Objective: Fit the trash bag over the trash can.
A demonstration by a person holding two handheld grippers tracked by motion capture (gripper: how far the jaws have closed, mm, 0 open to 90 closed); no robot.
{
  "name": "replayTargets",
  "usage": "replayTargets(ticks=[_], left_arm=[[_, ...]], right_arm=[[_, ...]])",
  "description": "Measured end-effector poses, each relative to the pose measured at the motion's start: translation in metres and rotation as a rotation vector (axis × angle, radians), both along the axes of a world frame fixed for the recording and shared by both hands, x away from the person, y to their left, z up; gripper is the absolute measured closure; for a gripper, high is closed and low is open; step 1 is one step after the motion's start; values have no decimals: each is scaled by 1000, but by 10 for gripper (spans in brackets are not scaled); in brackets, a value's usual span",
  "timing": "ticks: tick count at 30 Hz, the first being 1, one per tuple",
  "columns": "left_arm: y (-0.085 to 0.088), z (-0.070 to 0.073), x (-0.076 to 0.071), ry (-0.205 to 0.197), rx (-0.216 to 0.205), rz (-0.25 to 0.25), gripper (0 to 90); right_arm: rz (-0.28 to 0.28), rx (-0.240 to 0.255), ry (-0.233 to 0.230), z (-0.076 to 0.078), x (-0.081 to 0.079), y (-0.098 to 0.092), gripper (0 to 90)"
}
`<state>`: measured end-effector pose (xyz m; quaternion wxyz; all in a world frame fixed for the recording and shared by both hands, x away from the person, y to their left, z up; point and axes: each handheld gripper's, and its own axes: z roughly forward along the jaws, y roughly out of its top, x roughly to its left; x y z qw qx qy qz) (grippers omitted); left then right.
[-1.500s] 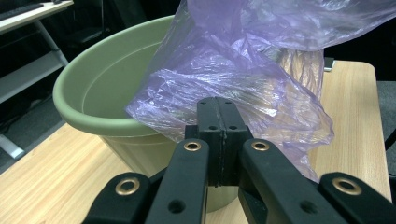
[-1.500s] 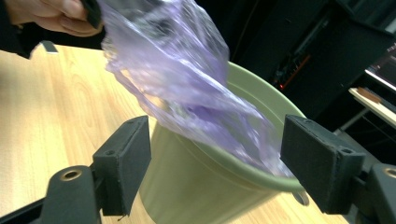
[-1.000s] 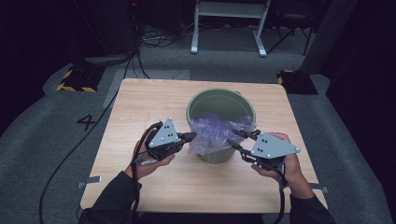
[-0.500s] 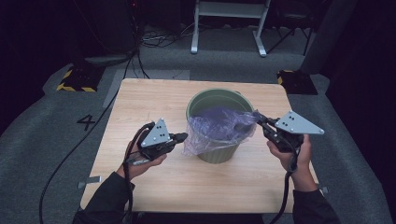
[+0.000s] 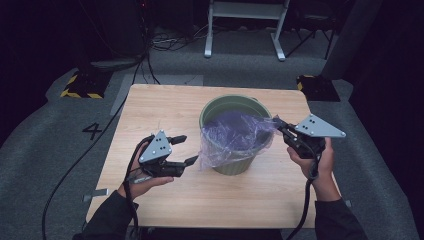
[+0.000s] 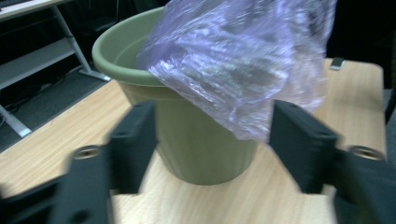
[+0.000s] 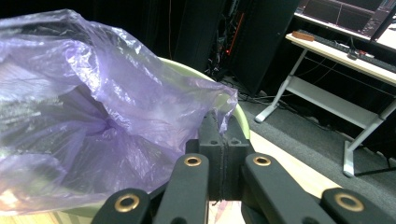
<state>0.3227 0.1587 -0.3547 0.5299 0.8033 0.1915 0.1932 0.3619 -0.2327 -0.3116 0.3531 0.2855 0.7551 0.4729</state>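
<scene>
Underneath, wooden table point(image 5: 165, 115), grey carpet; left gripper point(image 5: 187, 150) apart, right gripper point(image 5: 276, 123) clamped on purple bag point(image 5: 232, 135).

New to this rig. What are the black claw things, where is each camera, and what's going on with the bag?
No robot here: a person holds a hand-held gripper in each hand. The high view looks down on the table from above the person's side. The other two cameras ride on the grippers and look along their black jaws. On the table stands a green pot with a purple plastic bag draped in and over it. The right hand-held gripper is shut on the bag's edge, seen close in its own view. The left hand-held gripper has just been opening; its jaws stand apart near the pot with nothing between them, and the bag hangs just beyond them.
</scene>
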Motion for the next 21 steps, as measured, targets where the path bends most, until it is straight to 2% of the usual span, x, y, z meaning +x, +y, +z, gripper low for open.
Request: replayTargets(ticks=[3,5,9,11,12,14,18,21], left_arm=[[-3,1,-13,7,-9,-34,186],[-6,1,-22,16,-41,-57,164],[-21,-1,-28,18,-36,-49,160],[-27,-3,-23,13,-24,-3,166],[-28,-5,-18,30,-37,20,174],[-28,-9,-8,68,-51,51,261],[-27,-18,8,97,-7,97,312],[-26,-24,16,128,-1,95,330]], right_arm=[[3,0,6,0,-1,1,898],[4,-1,7,0,-2,2,897],[16,-2,11,-2,-5,4,897],[24,-3,11,-3,-6,5,898],[29,-5,12,-4,-7,5,898],[36,-6,15,-5,-9,5,897],[39,7,26,-7,-16,-2,897],[36,18,31,-9,-19,-6,897]])
